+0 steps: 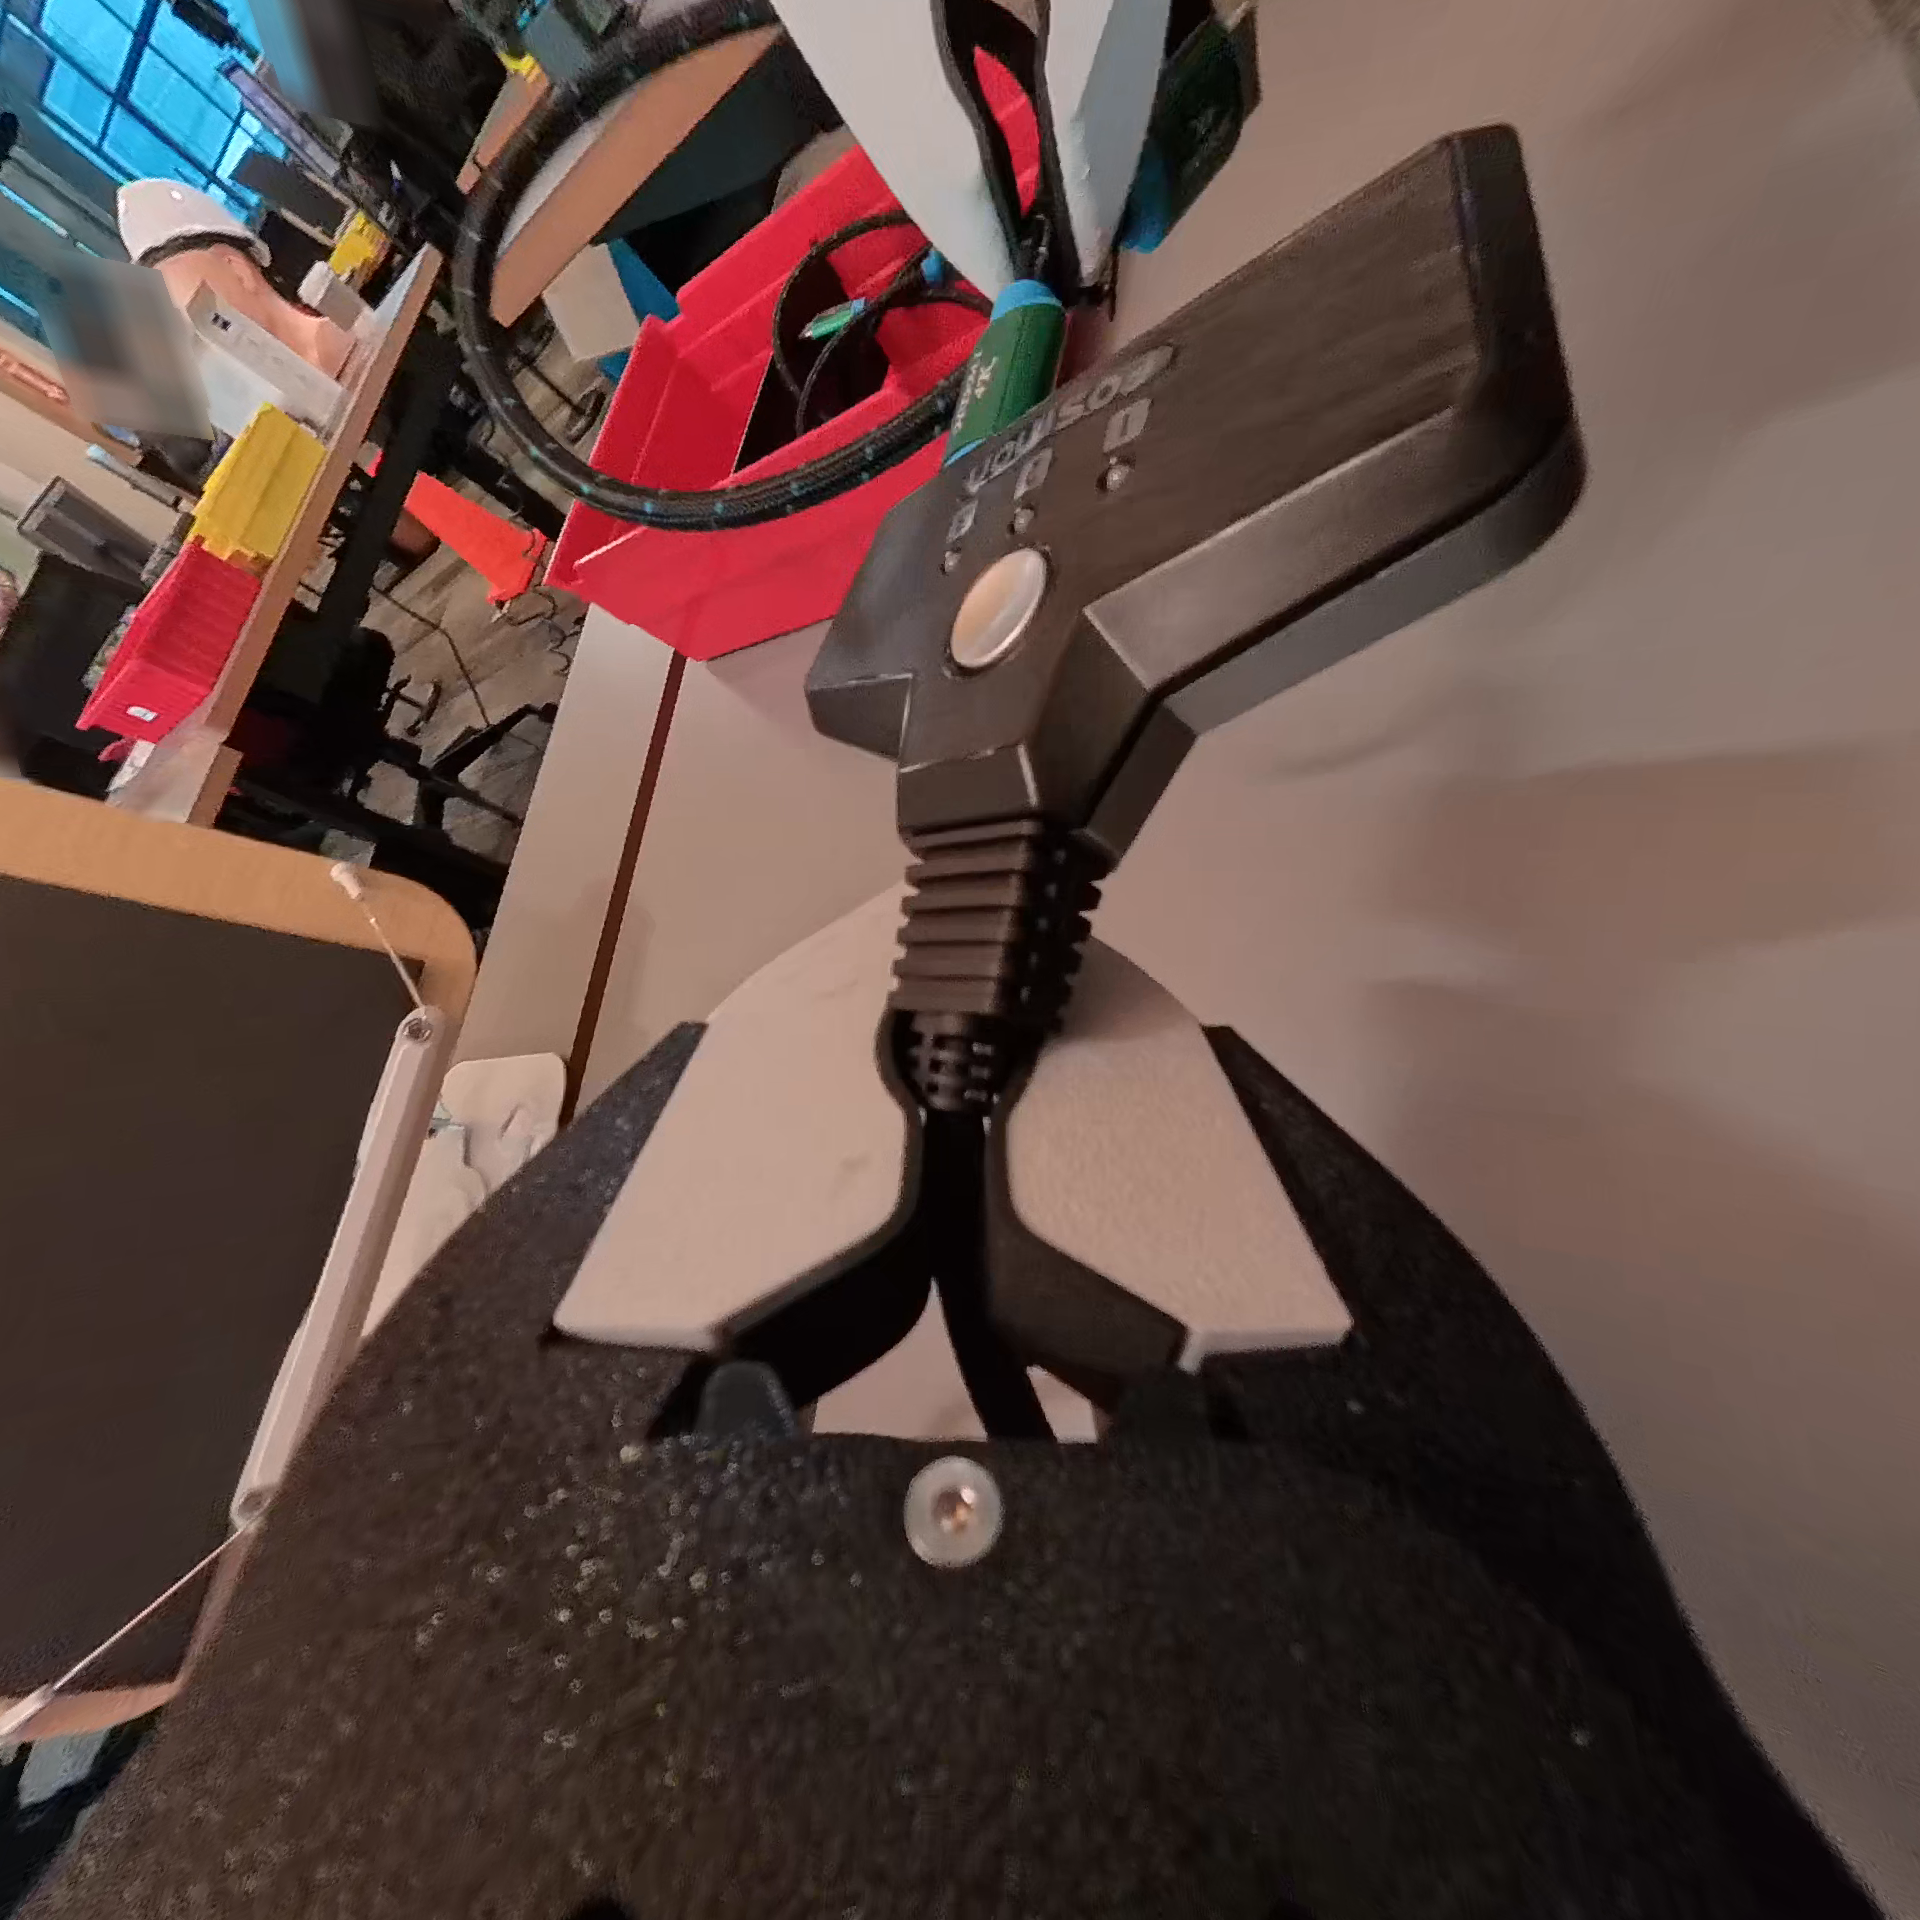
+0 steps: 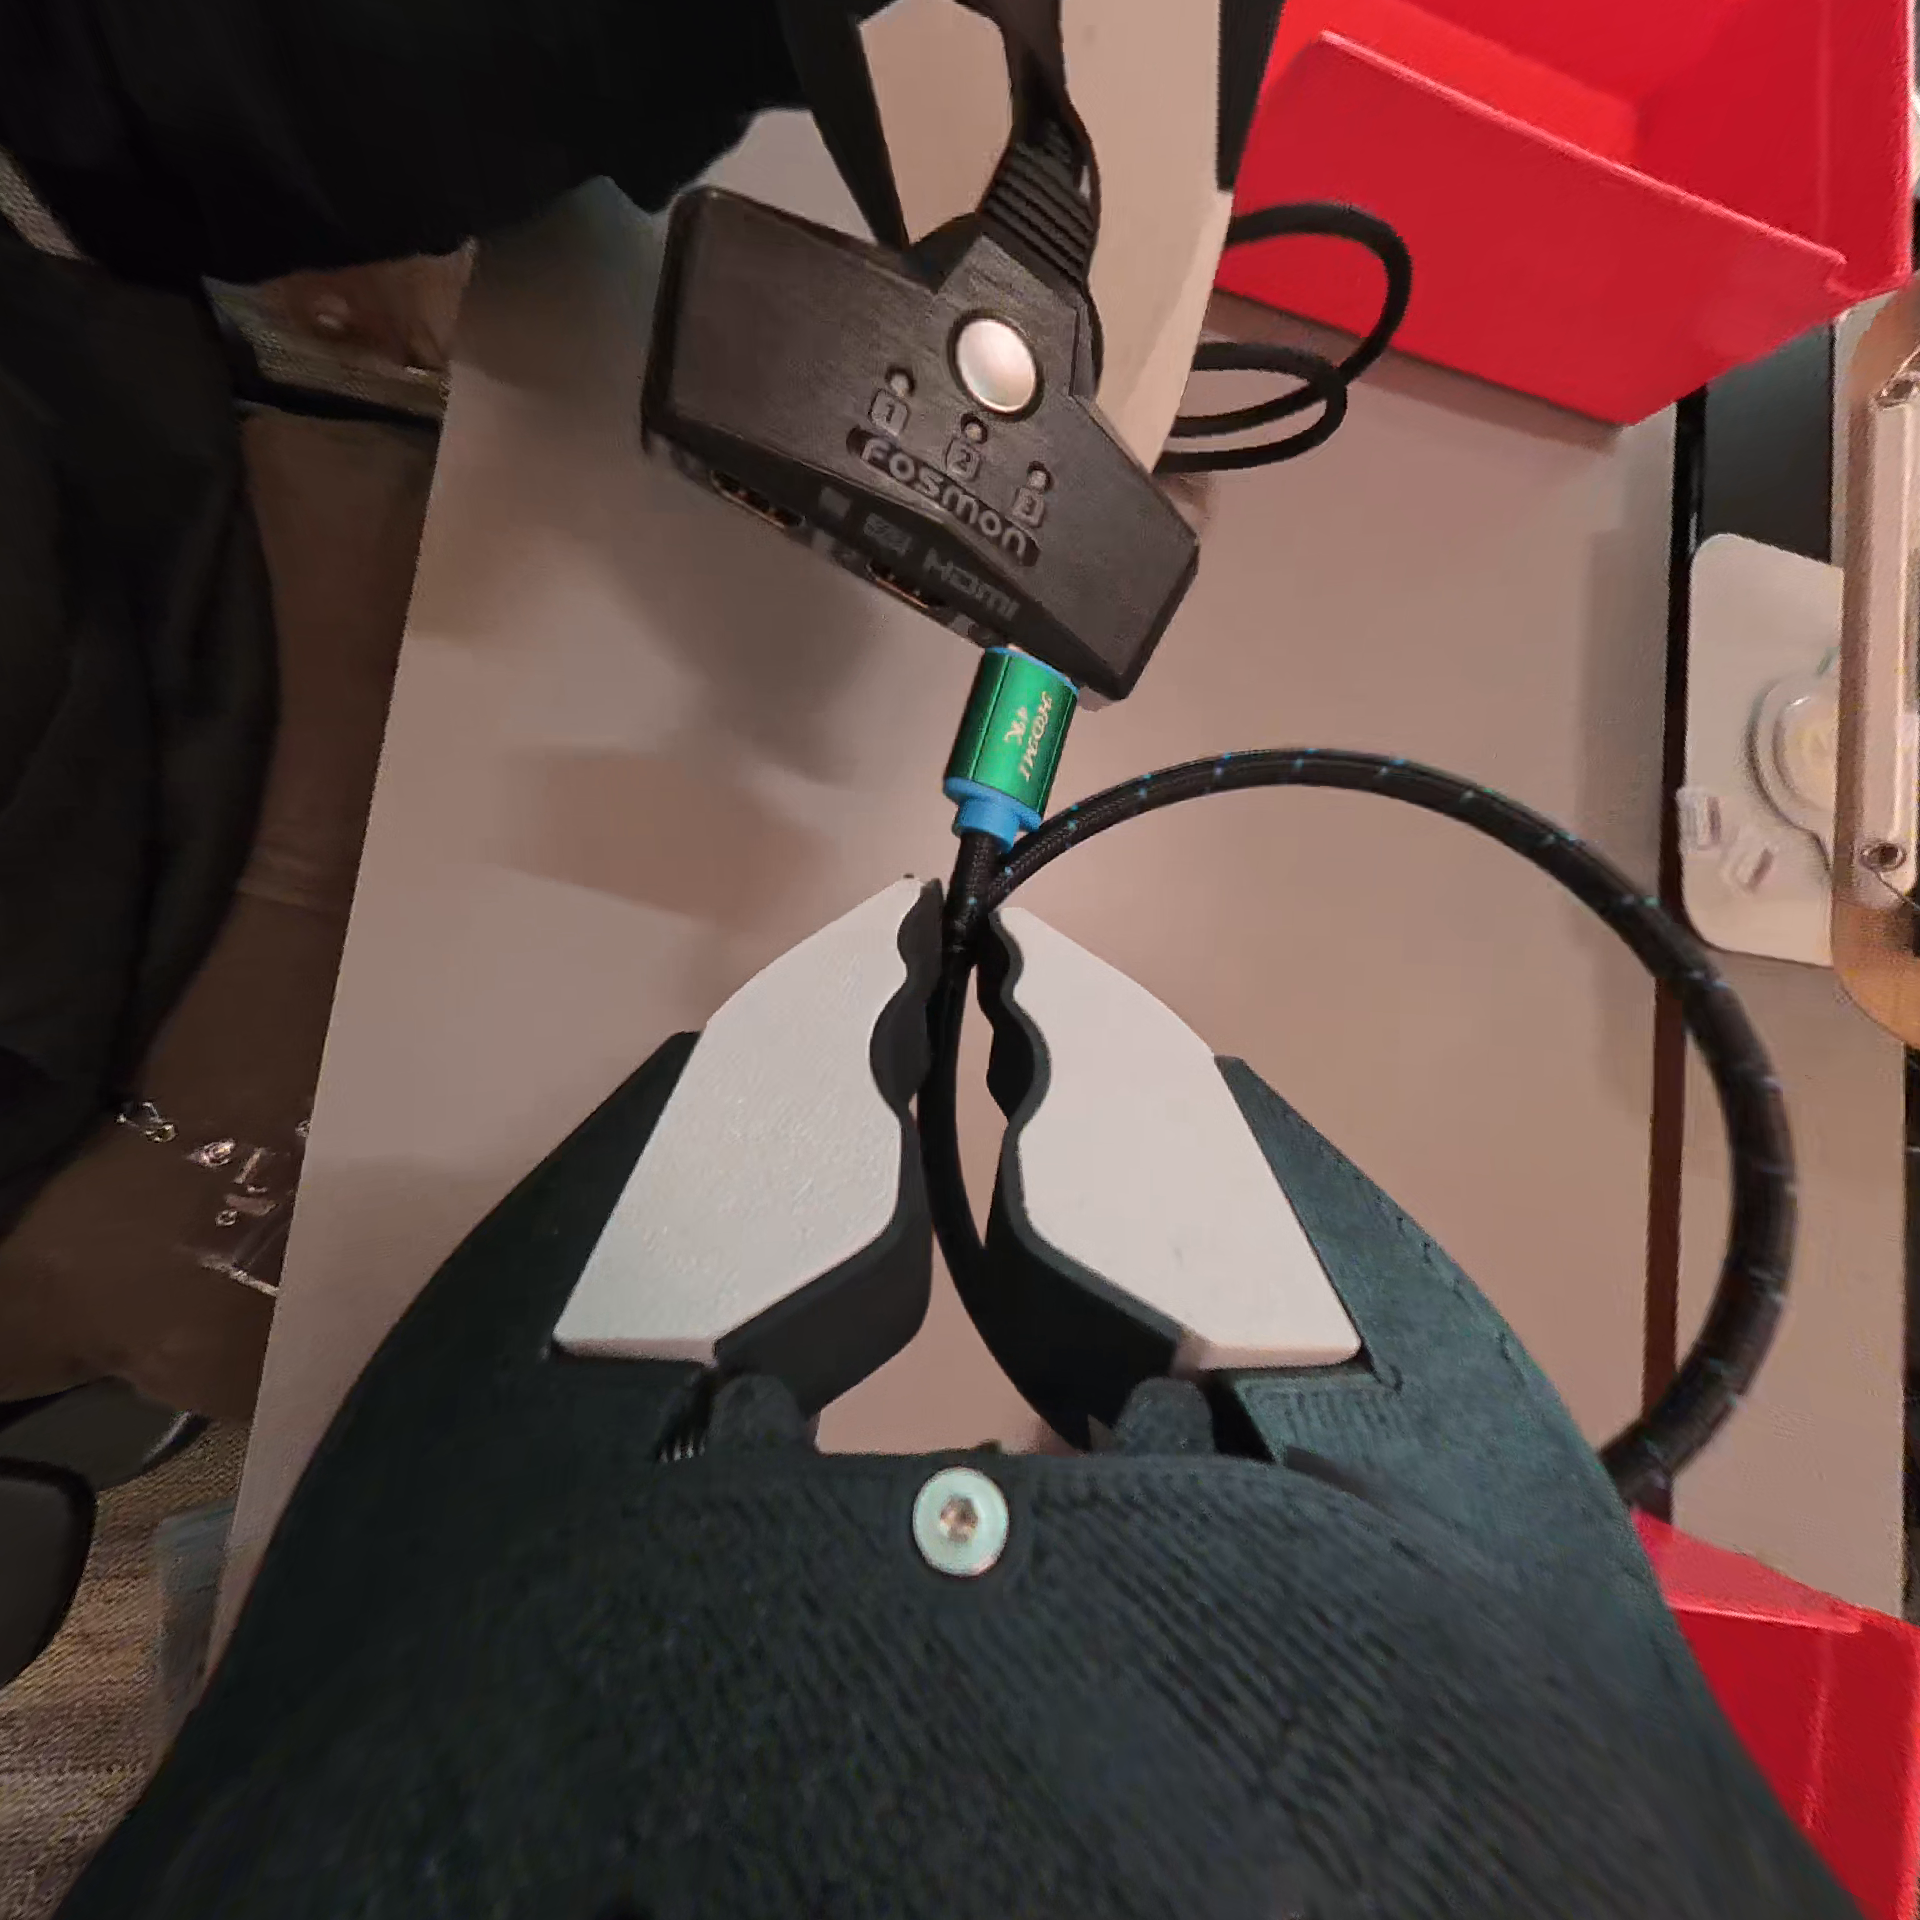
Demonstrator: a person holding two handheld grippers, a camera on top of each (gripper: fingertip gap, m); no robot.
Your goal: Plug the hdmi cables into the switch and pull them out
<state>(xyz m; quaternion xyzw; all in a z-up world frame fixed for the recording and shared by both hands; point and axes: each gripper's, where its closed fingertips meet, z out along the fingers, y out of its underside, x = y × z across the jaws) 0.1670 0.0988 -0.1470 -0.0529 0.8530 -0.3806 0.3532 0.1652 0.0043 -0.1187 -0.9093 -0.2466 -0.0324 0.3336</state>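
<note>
The black HDMI switch (image 2: 831,364) is held above the table by its ribbed cable collar (image 1: 982,914), on which my left gripper (image 1: 961,1049) is shut. My right gripper (image 2: 961,909) is shut on the black braided HDMI cable (image 2: 1714,1039) just behind its green plug (image 2: 1003,738). The plug's tip sits at the switch's right-hand port; how deep it sits I cannot tell. The other two ports (image 2: 755,506) are open. The green plug (image 1: 1013,374) also shows at the switch's far edge in the left wrist view, with the right gripper's fingers (image 1: 1101,156) behind it.
A red bin (image 1: 727,499) holding more cables stands behind the switch. Red bins (image 2: 1558,208) also show at the top right and bottom right (image 2: 1818,1714) of the right wrist view. A white holder (image 2: 1756,758) sits at the table's (image 2: 1351,623) right edge.
</note>
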